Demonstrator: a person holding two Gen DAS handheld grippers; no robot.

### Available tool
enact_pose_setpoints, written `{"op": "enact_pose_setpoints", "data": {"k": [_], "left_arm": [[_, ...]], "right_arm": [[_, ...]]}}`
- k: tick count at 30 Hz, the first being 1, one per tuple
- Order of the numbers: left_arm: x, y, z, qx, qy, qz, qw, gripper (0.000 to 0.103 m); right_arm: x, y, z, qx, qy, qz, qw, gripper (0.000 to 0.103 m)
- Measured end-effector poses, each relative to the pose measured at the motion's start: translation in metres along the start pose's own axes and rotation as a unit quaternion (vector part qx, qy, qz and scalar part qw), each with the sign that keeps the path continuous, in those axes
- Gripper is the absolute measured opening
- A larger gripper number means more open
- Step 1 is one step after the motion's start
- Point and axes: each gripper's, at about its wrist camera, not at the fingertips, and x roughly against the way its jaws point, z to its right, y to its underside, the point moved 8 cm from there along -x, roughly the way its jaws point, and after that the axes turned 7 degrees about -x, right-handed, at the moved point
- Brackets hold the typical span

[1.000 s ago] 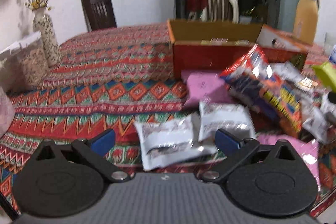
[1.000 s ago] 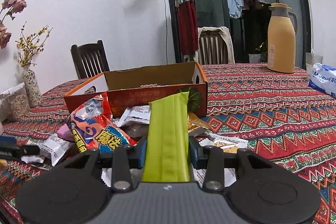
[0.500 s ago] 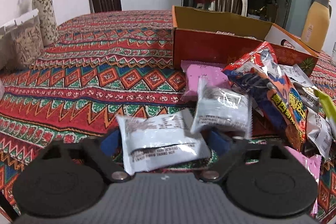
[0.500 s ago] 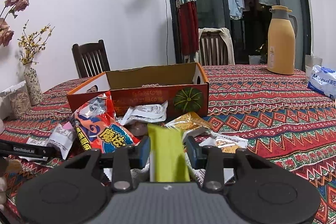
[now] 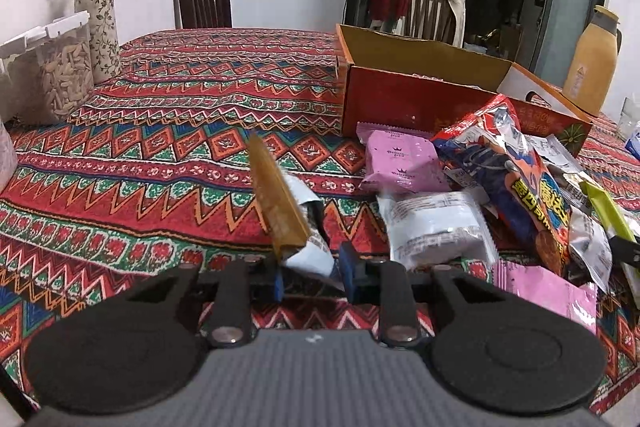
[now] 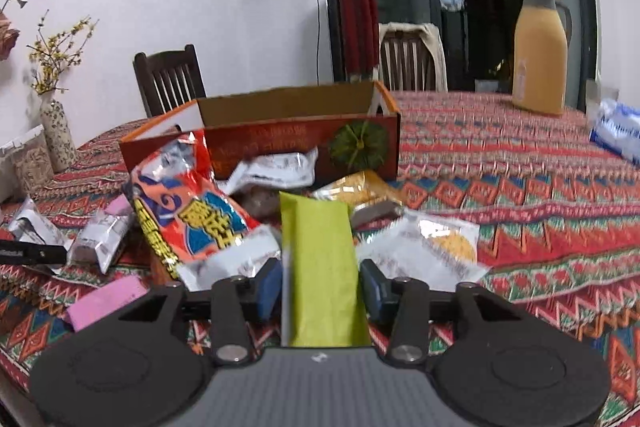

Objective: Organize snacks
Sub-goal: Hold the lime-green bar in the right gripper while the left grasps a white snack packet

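We see the right tool (image 6: 320,285) with a lime-green packet (image 6: 320,267) standing upright between its blue pads, which have just been opening; whether they press it we cannot tell. Beyond lie an orange snack bag (image 6: 188,215), silver wrappers, and an open orange cardboard box (image 6: 280,143) on the patterned desk (image 6: 520,207). A yellow flask (image 6: 540,51) stands far right.

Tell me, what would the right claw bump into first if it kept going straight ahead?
Probably the snack pile. The right claw carries a green packet, and just beyond lie the gold packet and silver packet, with the orange box behind them. Depth is hard to judge.
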Motion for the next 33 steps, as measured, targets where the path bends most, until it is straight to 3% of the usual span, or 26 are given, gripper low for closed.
{"op": "enact_pose_setpoints", "data": {"k": [1,5,10,14,18,22,27,28,30,33], "left_arm": [[0.001,0.000,0.000,-0.001,0.000,0.002,1.0000,0.032],[0.005,0.000,-0.001,-0.002,-0.010,0.012,0.9999,0.067],[0.002,-0.001,-0.005,-0.003,-0.022,0.009,0.9997,0.070],[-0.004,0.000,-0.014,0.003,-0.046,-0.002,0.9989,0.083],[-0.004,0.001,-0.017,0.005,-0.049,-0.005,0.9988,0.085],[-0.005,0.000,-0.018,0.013,-0.060,-0.005,0.9981,0.101],[-0.008,-0.008,-0.014,0.013,-0.072,-0.002,0.9973,0.101],[-0.009,-0.008,-0.013,0.013,-0.078,-0.003,0.9969,0.097],[-0.013,-0.006,-0.011,0.013,-0.083,-0.010,0.9964,0.079],[-0.011,-0.004,-0.009,0.011,-0.077,-0.005,0.9969,0.067]], "right_arm": [[-0.001,0.001,0.001,-0.001,0.000,-0.002,1.000,0.041],[0.002,0.002,-0.001,-0.002,-0.011,0.003,1.000,0.034],[0.014,-0.006,-0.001,-0.005,-0.014,0.032,0.999,0.034],[0.018,-0.012,-0.002,-0.005,-0.014,0.042,0.999,0.034],[0.019,-0.011,-0.004,-0.004,-0.013,0.043,0.999,0.034],[0.020,-0.010,-0.005,-0.003,-0.014,0.043,0.999,0.034],[0.019,-0.008,-0.005,-0.002,-0.014,0.041,0.999,0.034],[0.019,-0.008,-0.005,-0.002,-0.014,0.041,0.999,0.034],[0.020,-0.008,-0.005,-0.002,-0.014,0.041,0.999,0.034],[0.019,-0.008,-0.004,-0.003,-0.013,0.041,0.999,0.034]]}}
